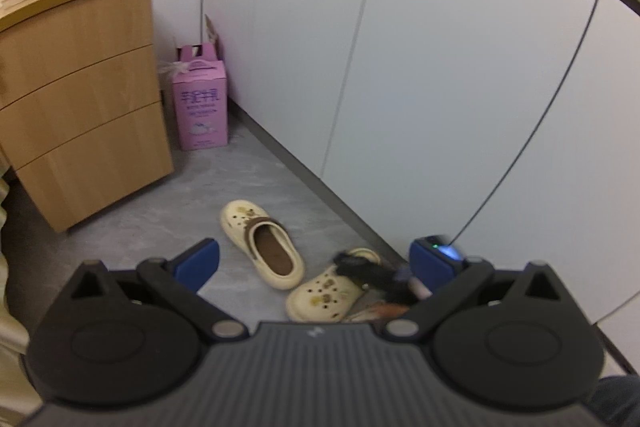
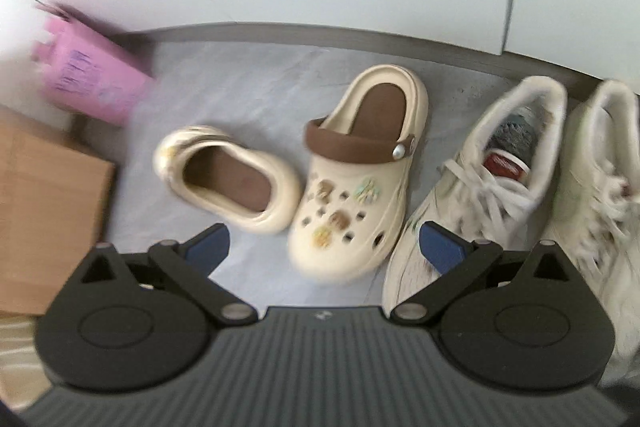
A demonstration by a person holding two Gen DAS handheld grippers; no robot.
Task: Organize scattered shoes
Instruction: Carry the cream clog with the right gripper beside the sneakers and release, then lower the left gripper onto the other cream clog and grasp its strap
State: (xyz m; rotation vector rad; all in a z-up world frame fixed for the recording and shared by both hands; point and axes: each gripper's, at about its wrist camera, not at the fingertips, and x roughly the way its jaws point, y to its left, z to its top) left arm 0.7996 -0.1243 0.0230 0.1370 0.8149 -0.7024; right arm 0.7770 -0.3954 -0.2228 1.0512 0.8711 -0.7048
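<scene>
Two cream clogs with brown straps and charms lie on the grey floor near the wall. In the left wrist view one clog [image 1: 262, 243] points away and the other [image 1: 326, 293] lies nearer, partly hidden by the blurred right gripper passing over it. My left gripper [image 1: 314, 261] is open and empty, well above them. In the right wrist view the strapped clog [image 2: 356, 175] lies heel to the wall and the second clog [image 2: 228, 177] lies askew to its left. Two white sneakers [image 2: 480, 179] [image 2: 600, 187] stand at the right. My right gripper [image 2: 324, 241] is open, empty, just above the strapped clog's toe.
A wooden drawer cabinet [image 1: 76, 111] stands at the left with a pink carton [image 1: 200, 103] beside it against the white panel wall [image 1: 440, 67]. The pink carton [image 2: 88, 83] also shows blurred in the right wrist view. Grey floor lies between cabinet and shoes.
</scene>
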